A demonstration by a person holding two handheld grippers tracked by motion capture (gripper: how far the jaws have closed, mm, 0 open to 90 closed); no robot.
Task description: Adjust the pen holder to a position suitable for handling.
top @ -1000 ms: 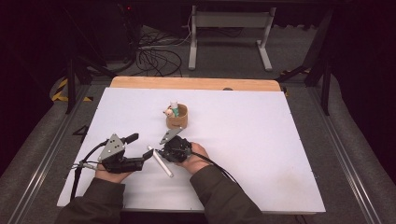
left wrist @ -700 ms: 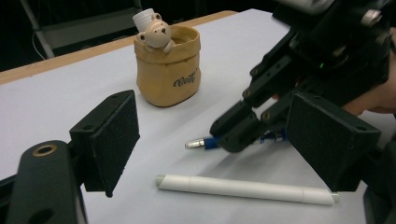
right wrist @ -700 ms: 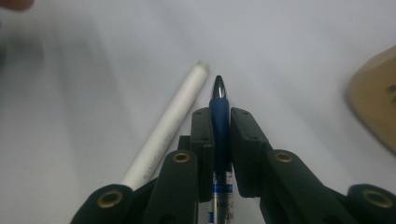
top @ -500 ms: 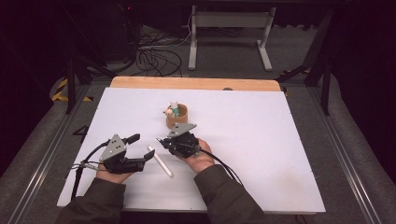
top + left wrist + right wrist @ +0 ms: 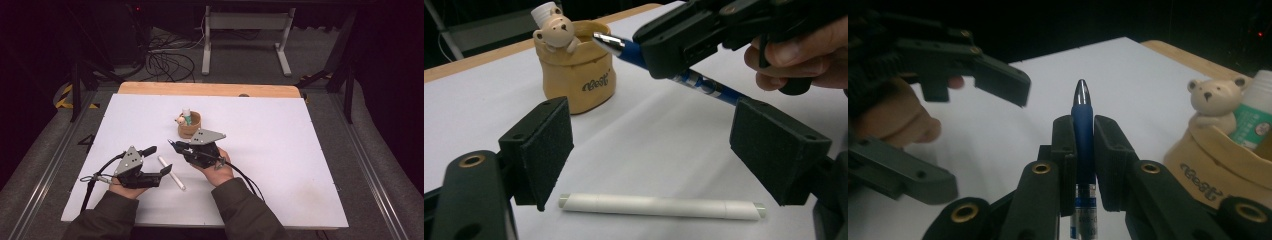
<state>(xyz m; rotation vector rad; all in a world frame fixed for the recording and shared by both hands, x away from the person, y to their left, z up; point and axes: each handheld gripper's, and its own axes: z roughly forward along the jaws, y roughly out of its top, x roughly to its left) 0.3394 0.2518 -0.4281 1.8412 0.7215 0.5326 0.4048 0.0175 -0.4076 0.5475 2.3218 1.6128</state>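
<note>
Two hands come in from the bottom of the high view, each holding a gripper over the white table [image 5: 280, 150]. The left hand [image 5: 122, 187] lies low near the front edge, and its left gripper [image 5: 157, 164] points to the right. Its jaws stand wide open and hold nothing. A white stick [image 5: 659, 206] lies flat on the table between those jaws, just below them in the left gripper view, not touching either pad.

The right hand [image 5: 217, 170] is raised a little, and its right gripper [image 5: 1083, 150] points left, toward the other gripper. Its jaws are closed tight on a blue pen [image 5: 1083, 135]. The pen's silver tip sticks out past the jaws, and its back end pokes out behind them. It is up off the table and tilted, with the tip higher, near the pot's rim.

Just behind the right gripper stands a small tan pot [image 5: 190, 127] shaped like a sack. A little bear [image 5: 555, 31] peeks over its rim. A white bottle [image 5: 1255, 117] with a green label stands inside it. The pot has dark curly writing on its front, but I cannot read it surely.
</note>
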